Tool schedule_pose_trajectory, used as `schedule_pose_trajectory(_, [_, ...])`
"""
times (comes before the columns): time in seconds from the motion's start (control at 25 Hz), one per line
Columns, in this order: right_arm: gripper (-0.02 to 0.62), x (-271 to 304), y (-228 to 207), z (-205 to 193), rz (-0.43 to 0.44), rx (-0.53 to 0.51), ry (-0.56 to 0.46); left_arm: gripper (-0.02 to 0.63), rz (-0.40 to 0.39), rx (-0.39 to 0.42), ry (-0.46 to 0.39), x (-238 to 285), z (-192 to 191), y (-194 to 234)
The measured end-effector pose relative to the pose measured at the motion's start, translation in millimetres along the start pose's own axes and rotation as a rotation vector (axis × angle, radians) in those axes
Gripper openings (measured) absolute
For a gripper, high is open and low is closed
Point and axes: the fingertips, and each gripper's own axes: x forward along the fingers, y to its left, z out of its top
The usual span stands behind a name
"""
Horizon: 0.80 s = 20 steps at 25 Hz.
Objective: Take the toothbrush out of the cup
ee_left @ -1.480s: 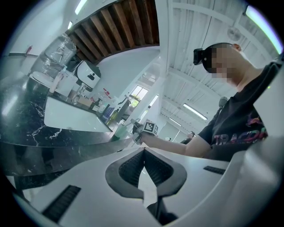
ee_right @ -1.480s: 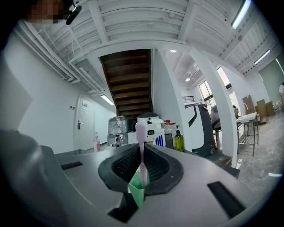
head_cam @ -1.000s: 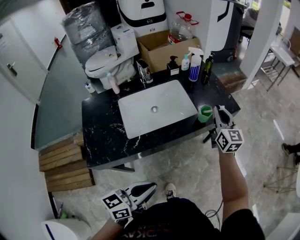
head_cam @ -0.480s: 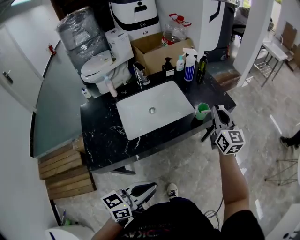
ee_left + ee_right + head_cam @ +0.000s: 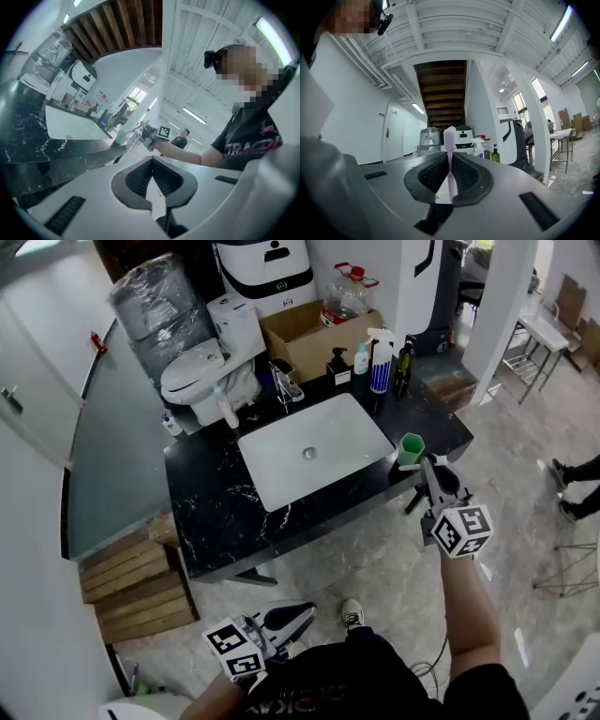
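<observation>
Just off the countertop's (image 5: pixel 216 502) front right corner: pinching the pink toothbrush (image 5: pixel 449 137) in the right gripper (image 5: pixel 427 470), bristles up, apparently clear of the green cup (image 5: pixel 411 448). Best to squeeze firmly and avoid tilting. Left gripper (image 5: pixel 298 613) pressed together, empty, down low.

cup (image 5: pixel 411 448) — right of sink (image 5: pixel 349 435)

From here I see a bathroom mock-up, standing in what seems to be an open hall. A black marble counter (image 5: pixel 216 512) holds a white basin (image 5: pixel 314 451) and soap bottles (image 5: pixel 380 367). Behind it are a loose toilet (image 5: pixel 192 371), a cardboard box (image 5: pixel 319 338) and white columns (image 5: pixel 502 296).
</observation>
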Motion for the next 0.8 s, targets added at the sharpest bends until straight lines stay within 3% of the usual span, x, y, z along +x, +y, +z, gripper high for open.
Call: schedule_pose_trajectory(0.8, [0.029,-89,136,1,0.108,0.009,0.027,0.008,-0.083,0.023,-0.018,-50,-5,-17])
